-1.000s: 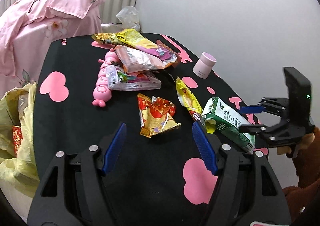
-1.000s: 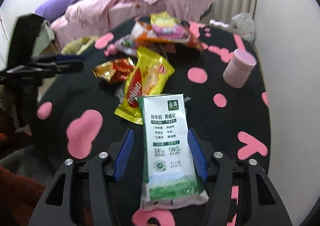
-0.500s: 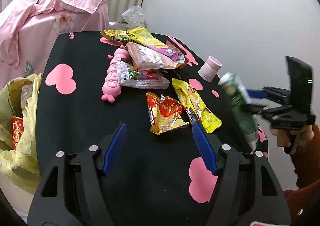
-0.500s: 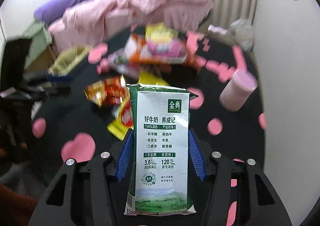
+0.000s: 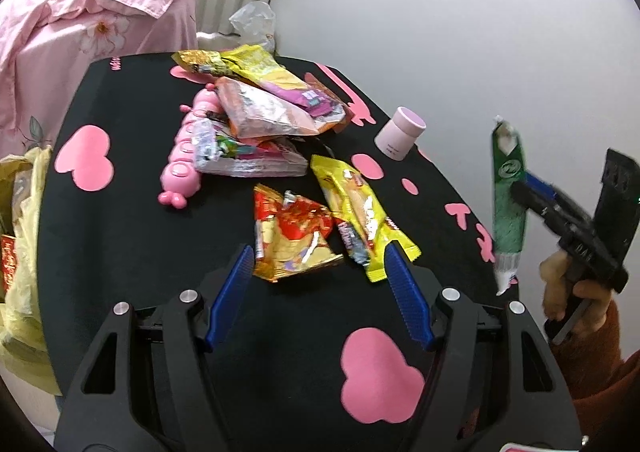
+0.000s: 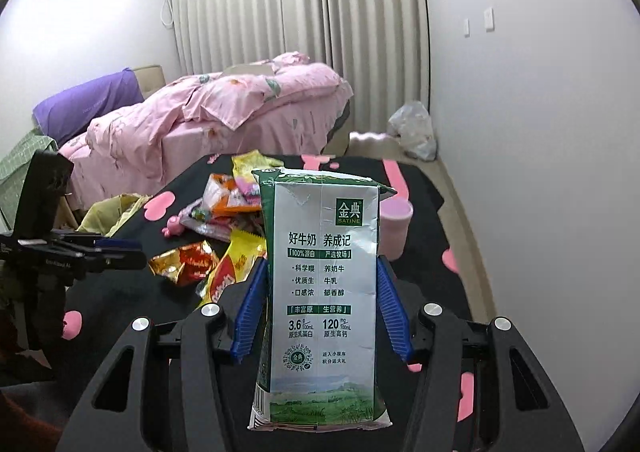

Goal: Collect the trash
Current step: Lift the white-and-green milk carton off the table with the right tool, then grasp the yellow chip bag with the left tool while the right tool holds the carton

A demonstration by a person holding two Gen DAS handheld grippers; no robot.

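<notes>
My right gripper [image 6: 320,276] is shut on a green and white milk carton [image 6: 324,292] and holds it upright above the black table; it shows from the side in the left wrist view [image 5: 508,207]. My left gripper [image 5: 320,256] is open and empty, low over the table, just short of a red and gold wrapper [image 5: 292,240] and a yellow wrapper [image 5: 356,207]. A heap of snack bags [image 5: 264,107] lies further back.
A pink caterpillar toy [image 5: 186,155] lies beside the heap. A pink cup [image 5: 400,133] stands at the table's right side. A yellow trash bag [image 5: 20,236] hangs at the table's left edge. A bed with pink bedding [image 6: 224,107] stands beyond the table.
My right gripper has shut on the milk carton, lifted it off the table and turned it upright. My left gripper has moved slightly forward toward the wrappers, still open.
</notes>
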